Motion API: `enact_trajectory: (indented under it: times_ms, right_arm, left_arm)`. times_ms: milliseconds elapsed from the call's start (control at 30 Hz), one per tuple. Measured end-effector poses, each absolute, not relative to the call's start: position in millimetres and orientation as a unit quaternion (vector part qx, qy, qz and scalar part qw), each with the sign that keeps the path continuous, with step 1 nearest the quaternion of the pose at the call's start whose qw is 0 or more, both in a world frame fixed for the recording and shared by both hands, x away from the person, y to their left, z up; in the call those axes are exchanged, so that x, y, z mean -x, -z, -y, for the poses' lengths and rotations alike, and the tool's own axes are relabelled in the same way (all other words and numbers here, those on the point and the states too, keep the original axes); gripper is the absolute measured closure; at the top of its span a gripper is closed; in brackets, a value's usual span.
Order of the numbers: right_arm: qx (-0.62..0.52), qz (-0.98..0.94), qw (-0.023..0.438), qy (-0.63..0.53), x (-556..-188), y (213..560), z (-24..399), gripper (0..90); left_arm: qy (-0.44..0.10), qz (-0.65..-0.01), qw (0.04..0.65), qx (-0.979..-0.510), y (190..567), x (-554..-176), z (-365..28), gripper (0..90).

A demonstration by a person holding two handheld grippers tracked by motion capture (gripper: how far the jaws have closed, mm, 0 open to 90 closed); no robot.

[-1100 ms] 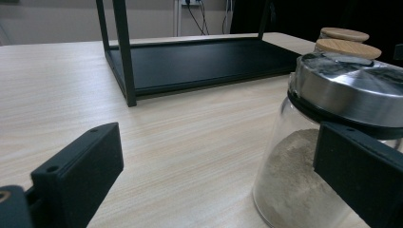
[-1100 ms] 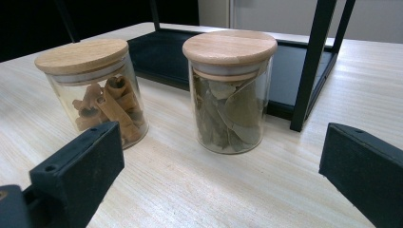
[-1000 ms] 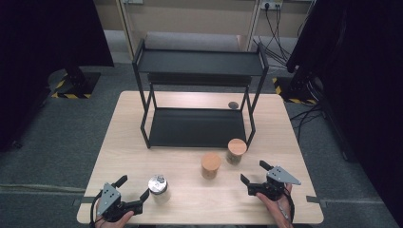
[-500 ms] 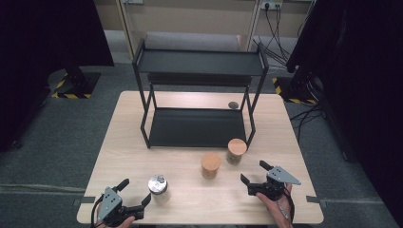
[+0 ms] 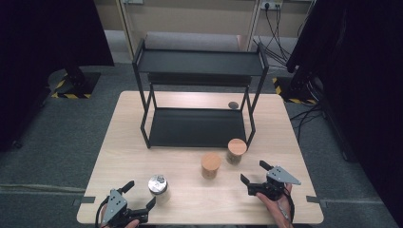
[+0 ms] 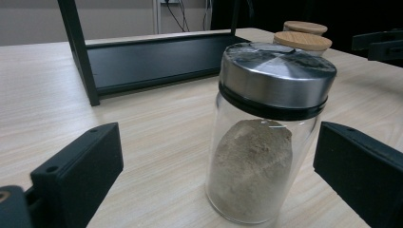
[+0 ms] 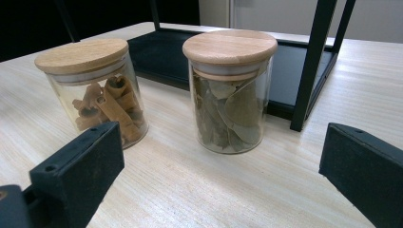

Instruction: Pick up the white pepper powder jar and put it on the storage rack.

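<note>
So the left gripper point(image 5: 140, 196) sat right at the near edge of the tabletop point(image 5: 128, 142), toward the near left corner, jaws spread wide with nothing in them. The steel-lidded jar point(image 5: 158, 186) stood upright just beyond it, and in the left gripper view that jar point(image 6: 266, 128) was lined up between the two black jaws but a little off toward the right one, with clear wood showing on both sides, so no contact. It had a shiny metal lid with a black ring under it and a heap of pale brownish powder inside, filling maybe the lower half. Over by the near right corner the right gripper point(image 5: 252, 174) was held in a hand point(image 5: 279, 205), also wide open and empty, pointed at the two wooden-lidded jars. The cinnamon jar point(image 5: 210, 165) stood near the middle of the tabletop and the bay leaf jar point(image 5: 236, 150) just beside it, closer to the black shelf rack point(image 5: 197, 126), which took up the far half of the tabletop. In the right gripper view the cinnamon jar point(image 7: 92, 90) and bay leaf jar point(image 7: 230, 90) stood close together but apart, both upright with lids on, well ahead of the jaws. A small dark round thing point(image 5: 233, 105) lay near the rack's right rear leg, too small to tell what it was.
</note>
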State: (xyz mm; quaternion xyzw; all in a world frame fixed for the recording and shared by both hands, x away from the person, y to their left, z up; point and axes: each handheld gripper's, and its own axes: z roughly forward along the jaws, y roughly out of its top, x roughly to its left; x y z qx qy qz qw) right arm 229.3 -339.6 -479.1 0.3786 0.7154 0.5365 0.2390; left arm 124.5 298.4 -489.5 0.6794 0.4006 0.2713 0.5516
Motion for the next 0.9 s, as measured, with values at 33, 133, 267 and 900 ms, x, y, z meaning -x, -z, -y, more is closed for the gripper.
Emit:
enact_trajectory:
  times_ms: [33, 133, 267, 900]
  right_arm:
    - [-0.379, -0.715, 0.239, -0.537, -229, 479, 340, 1.1]
    - [-0.379, -0.715, 0.239, -0.537, -229, 479, 340, 1.1]
    - [-0.379, -0.715, 0.239, -0.537, -229, 479, 340, 1.1]
    - [-0.378, -0.716, 0.239, -0.536, -229, 479, 340, 1.1]
  left_arm:
    - [-0.27, -0.4, 0.552, -0.679, 489, -125, -298, 2.1]
    - [-0.269, -0.399, 0.552, -0.681, 489, -126, -297, 2.1]
    - [-0.266, -0.396, 0.55, -0.685, 489, -128, -296, 2.1]
    - [-0.261, -0.387, 0.548, -0.694, 487, -138, -286, 2.1]
